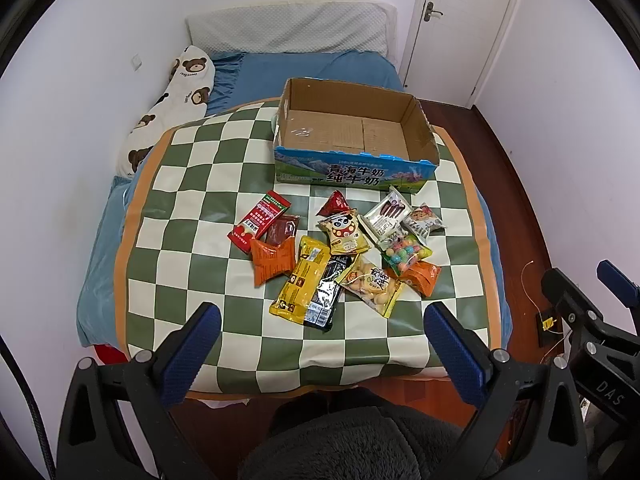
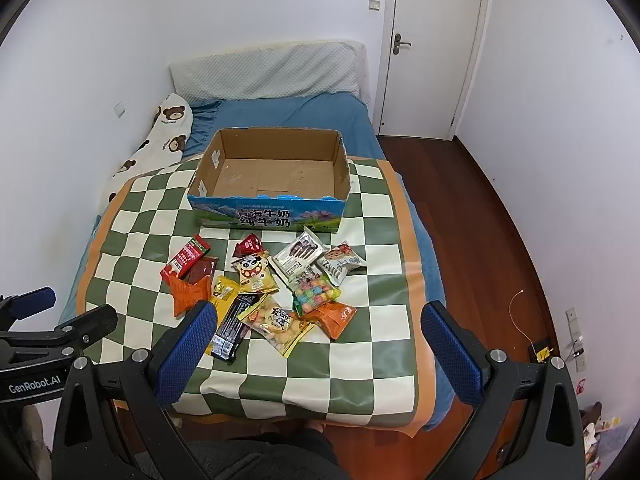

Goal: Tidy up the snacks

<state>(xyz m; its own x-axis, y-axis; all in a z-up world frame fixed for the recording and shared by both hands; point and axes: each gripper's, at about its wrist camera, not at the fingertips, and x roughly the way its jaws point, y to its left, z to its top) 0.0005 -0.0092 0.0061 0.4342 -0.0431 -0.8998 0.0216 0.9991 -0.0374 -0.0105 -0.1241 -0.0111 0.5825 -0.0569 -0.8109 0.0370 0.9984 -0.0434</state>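
Note:
Several snack packets lie in a loose pile on the green-and-cream checkered cloth (image 1: 192, 184): a red box (image 1: 259, 220), an orange packet (image 1: 272, 261), a long yellow packet (image 1: 303, 280), a panda packet (image 1: 346, 233) and a candy bag (image 1: 405, 254). Behind them stands an empty cardboard box (image 1: 352, 160), open at the top. It also shows in the right wrist view (image 2: 272, 216), with the pile (image 2: 272, 292) in front of it. My left gripper (image 1: 322, 316) is open and empty, above the cloth's near edge. My right gripper (image 2: 320, 314) is open and empty, just short of the pile.
The cloth covers the foot of a blue bed (image 1: 296, 68) with a bear-print pillow (image 1: 176, 100) along the left wall. Wooden floor (image 2: 500, 240) and a white door (image 2: 432, 48) lie to the right. The right gripper's body (image 1: 588, 316) shows at the left view's right edge.

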